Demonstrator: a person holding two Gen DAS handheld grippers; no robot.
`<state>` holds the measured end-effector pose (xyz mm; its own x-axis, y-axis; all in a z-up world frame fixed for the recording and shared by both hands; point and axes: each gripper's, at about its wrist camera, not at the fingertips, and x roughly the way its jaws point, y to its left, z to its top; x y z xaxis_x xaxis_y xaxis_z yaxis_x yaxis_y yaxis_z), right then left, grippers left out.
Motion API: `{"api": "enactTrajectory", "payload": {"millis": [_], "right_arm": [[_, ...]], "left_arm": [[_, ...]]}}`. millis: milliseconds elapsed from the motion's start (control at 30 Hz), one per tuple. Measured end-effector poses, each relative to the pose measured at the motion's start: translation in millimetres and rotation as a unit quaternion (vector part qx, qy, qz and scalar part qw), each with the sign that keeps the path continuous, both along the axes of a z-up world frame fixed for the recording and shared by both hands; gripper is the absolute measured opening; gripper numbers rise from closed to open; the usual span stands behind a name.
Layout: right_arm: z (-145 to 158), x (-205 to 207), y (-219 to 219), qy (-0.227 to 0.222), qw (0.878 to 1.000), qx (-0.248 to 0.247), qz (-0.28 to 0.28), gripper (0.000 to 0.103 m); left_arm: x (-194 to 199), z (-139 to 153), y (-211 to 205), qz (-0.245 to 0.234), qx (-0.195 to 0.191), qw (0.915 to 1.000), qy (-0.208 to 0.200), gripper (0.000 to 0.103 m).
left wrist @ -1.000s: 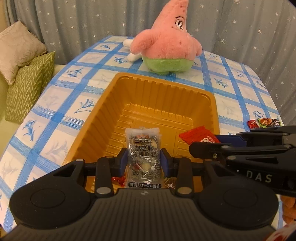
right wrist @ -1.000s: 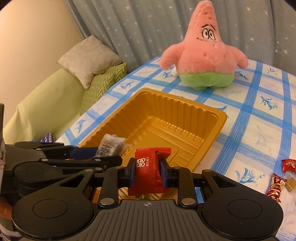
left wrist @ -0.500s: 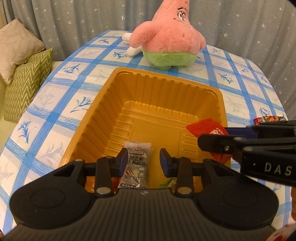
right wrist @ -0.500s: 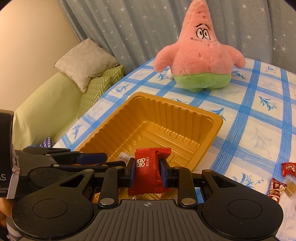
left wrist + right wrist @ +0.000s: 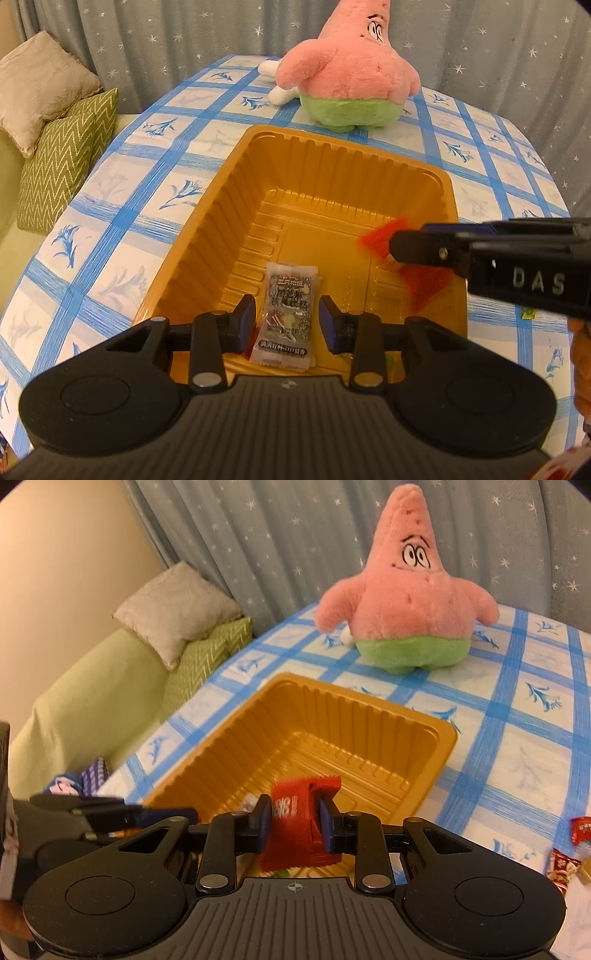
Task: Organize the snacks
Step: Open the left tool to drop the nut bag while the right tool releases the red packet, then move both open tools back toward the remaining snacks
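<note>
Amber-gold ribbed plastic forms the deep rectangular tray (image 5: 325,206) on the blue-checked tablecloth (image 5: 122,236), and both tools are held over its near end. In the left wrist view the clear grey-printed snack packet (image 5: 286,317) is seen lying on the tray floor between the spread jaws of the left gripper (image 5: 287,323); a gap shows on each side of it, so it is judged released, its long axis running away from the tool toward the pink star-shaped plush toy (image 5: 347,74). The red crinkle-edged foil sachet (image 5: 299,830) is clamped between the blue pads of the right gripper (image 5: 293,825) — the wrapper is visibly pinched and creased there, and it hangs above the tray's right near corner rather than resting on anything. The coming move is taken to turn on this: the sachet is already over the tray's interior, inside the rim, with bare floor beneath and to the right of the grey packet, so little more than an opening of the right jaws seems needed. More wrapped sweets (image 5: 565,849) are left on the cloth at the right edge — well apart from the tray, and nearer the right hand than the left.
</note>
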<state>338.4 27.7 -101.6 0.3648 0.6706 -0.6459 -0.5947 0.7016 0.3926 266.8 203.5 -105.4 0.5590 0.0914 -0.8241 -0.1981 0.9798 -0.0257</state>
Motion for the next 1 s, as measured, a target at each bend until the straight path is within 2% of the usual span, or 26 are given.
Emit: {"api": "enactTrajectory", "payload": {"millis": [200,400,1000], "right_arm": [[2.2,-5.0,-1.1,0.0,1.0,-0.005,0.006,0.03],[2.3,-15.7,-11.1,0.004,1.0,-0.007,0.007,0.037],[19.3,-54.7,-52.6,0.006,1.0,0.006,-0.005,0.039]], "left_arm": [[-9.7,3.3,-1.7,0.009,-0.008,0.9999,-0.003,0.034],[-22.2,10.2,-3.4,0.019,-0.015,0.9997,-0.008,0.034],[-65.2,38.5,-31.0,0.026,-0.016,0.9991,-0.031,0.034]]}}
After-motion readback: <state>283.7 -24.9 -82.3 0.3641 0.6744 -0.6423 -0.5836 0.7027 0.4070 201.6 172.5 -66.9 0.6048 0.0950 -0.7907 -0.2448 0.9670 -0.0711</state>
